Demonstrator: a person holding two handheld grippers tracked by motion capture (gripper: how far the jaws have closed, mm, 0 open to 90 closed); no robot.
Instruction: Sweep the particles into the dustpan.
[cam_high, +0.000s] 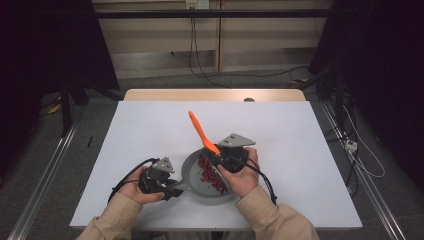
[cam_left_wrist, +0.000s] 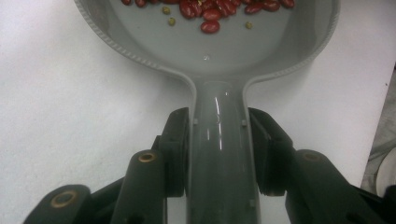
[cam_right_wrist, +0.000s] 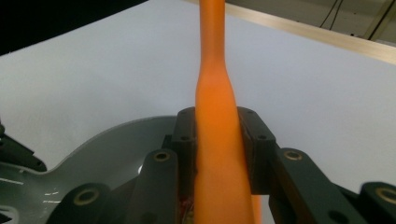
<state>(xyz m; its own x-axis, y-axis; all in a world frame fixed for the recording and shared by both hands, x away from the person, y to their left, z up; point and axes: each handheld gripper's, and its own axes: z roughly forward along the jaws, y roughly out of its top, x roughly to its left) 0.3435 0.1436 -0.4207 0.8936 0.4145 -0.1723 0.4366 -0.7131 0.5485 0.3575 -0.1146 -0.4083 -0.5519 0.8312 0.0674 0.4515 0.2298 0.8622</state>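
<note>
- Your left gripper (cam_high: 172, 190) has its jaws clamped on the handle of the grey plastic frying pan (cam_left_wrist: 205, 46), which sits flat on the white counter (cam_high: 150, 130) near your edge.
- Your right gripper (cam_high: 216, 156) has its jaws clamped on the orange plastic spatula (cam_right_wrist: 215, 140); the handle slants up and away over the counter, while the working end points down towards the pan, hidden under your hand.
- The dark red kidney beans (cam_left_wrist: 212, 9) lie heaped in the half of the pan under your right hand, with a few small yellowish bits among them.
- This looks like the stirring step: pan steadied, spatula among the beans.
- Next, sweep the spatula through the heap in short strokes, keeping the pan pinned so no beans ride over the low rim.
</note>
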